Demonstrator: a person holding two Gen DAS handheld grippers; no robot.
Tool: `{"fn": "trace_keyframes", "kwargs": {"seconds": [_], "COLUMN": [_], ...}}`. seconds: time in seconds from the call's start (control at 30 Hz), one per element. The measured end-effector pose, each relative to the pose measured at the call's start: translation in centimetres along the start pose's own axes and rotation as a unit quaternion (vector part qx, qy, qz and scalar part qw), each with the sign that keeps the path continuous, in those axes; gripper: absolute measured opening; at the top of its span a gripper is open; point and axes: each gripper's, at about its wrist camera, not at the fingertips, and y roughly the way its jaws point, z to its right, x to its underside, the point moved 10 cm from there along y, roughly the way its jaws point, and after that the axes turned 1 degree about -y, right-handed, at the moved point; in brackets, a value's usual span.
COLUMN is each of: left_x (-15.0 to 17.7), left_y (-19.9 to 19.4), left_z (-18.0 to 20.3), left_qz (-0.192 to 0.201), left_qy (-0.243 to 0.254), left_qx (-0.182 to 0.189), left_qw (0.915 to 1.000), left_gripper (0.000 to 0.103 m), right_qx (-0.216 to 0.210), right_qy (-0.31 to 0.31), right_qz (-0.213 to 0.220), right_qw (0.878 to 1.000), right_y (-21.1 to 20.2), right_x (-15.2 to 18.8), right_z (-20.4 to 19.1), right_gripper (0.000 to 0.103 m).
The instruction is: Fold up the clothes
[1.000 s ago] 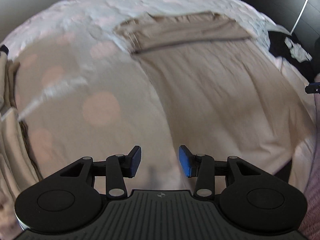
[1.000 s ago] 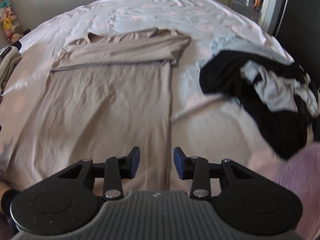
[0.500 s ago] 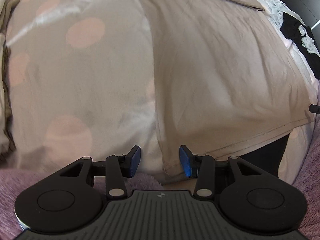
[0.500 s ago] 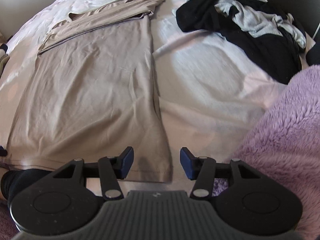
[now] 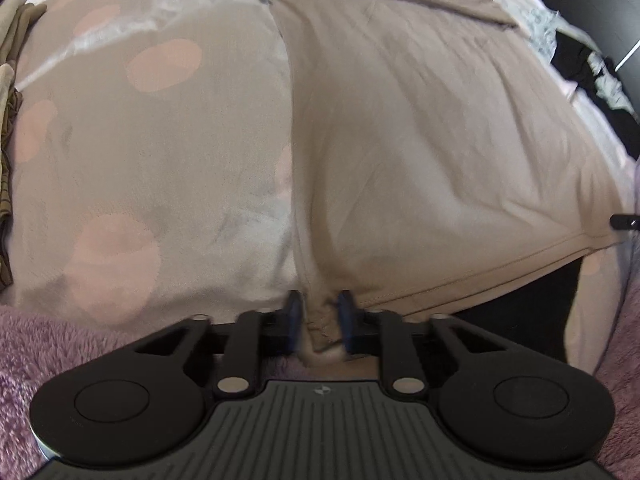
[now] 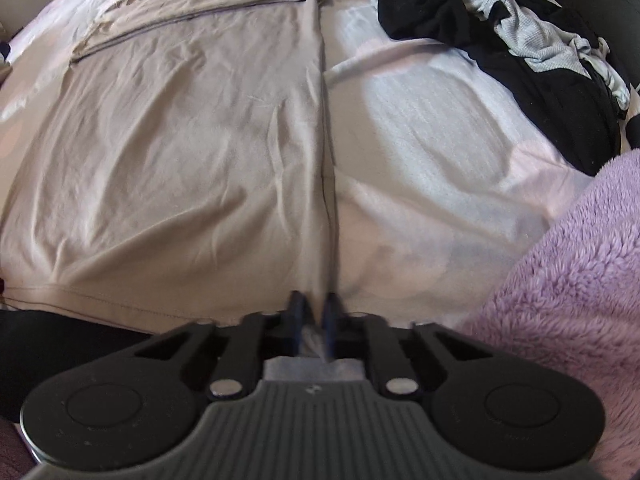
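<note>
On the bed, a beige garment (image 5: 420,152) lies spread flat over a pale sheet with pink dots (image 5: 160,64), its far end already folded back into a band across the top. Hem runs along the near edge of the mattress.

Left gripper (image 5: 320,312): jaws closing on the near left corner of the garment's hem; bunched cloth sits between the blue pads (image 5: 294,312), fabric pulled into a ridge running up from the grip.

Right gripper (image 6: 313,312): jaws clenched on the near right corner of the same garment (image 6: 180,152); the side edge of the cloth runs straight up from between the pads (image 6: 298,310). Some pale sheet material appears caught below the pads too, cannot tell for sure.

Both grippers point steeply down at the mattress edge.

Other items: heap of black and grey clothes (image 6: 520,40) on the far right of the bed, well apart from the beige piece; lilac fleecy fabric (image 6: 560,280) at the near right; a stack of tan cloth (image 5: 12,80) at the left margin of the left view
</note>
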Motion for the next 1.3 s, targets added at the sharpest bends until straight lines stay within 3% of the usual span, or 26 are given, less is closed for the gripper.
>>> {"fn": "trace_keyframes", "kwargs": {"seconds": [0.13,0.27,0.53,0.97,1.3], "left_x": [-0.4,-1.1,-4.5,-5.9,-4.8], "left_y": [-1.8,-4.4,-9.6,-17.7,-23.8], "left_z": [-0.6,-1.7,-1.3,0.0,0.8], "left_qz": [0.034,0.070,0.140,0.222,0.272], "left_qy": [-0.044,-0.082,-0.085,-0.081,-0.070], "left_qx": [0.040,0.065,0.083,0.122,0.153], "left_qw": [0.9977,0.9920,0.9831,0.9639,0.9475], "left_gripper": [0.004,0.003,0.003,0.003,0.003], "right_qx": [-0.054,-0.102,-0.186,-0.242,-0.269], "right_qy": [0.057,0.116,0.189,0.209,0.194], "right_qz": [0.038,0.083,0.154,0.247,0.280], "right_qw": [0.996,0.985,0.952,0.915,0.901], "right_y": [-2.0,-4.5,-9.7,-18.3,-24.1], "right_x": [-0.2,-1.2,-3.5,-5.5,-4.2], "right_z": [1.1,2.5,3.1,3.6,3.5], "right_gripper": [0.005,0.005,0.004,0.004,0.004]}}
